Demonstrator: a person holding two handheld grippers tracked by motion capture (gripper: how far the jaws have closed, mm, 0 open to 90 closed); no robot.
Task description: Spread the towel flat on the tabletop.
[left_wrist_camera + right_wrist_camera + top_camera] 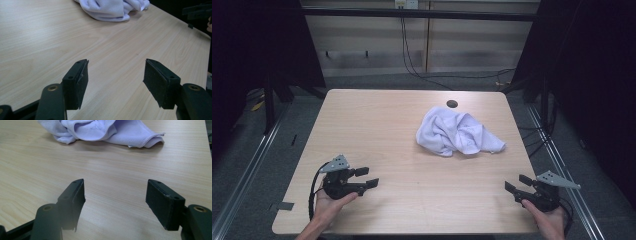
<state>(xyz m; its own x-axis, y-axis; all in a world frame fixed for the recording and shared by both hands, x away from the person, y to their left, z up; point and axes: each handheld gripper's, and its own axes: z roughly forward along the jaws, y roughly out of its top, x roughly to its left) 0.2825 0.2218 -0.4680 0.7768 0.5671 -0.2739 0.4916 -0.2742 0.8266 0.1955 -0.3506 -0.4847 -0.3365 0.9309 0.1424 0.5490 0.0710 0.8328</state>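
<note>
Lying crumpled well ahead of both pairs of spread, empty jaws, the white towel (458, 133) looks light, soft and floppy, so the left gripper (368, 178) and right gripper (514, 183) should probably pinch its near hem or corner on the table (377, 120).

The whole tabletop (377, 130) is seen from above at the near edge, facing forward and down. The left tool (115, 75) view is taken low over the wood, aimed past its jaws; likewise the right tool (115, 195) view. A crumpled white cloth (457, 132) ahead is shared by all three.
</note>
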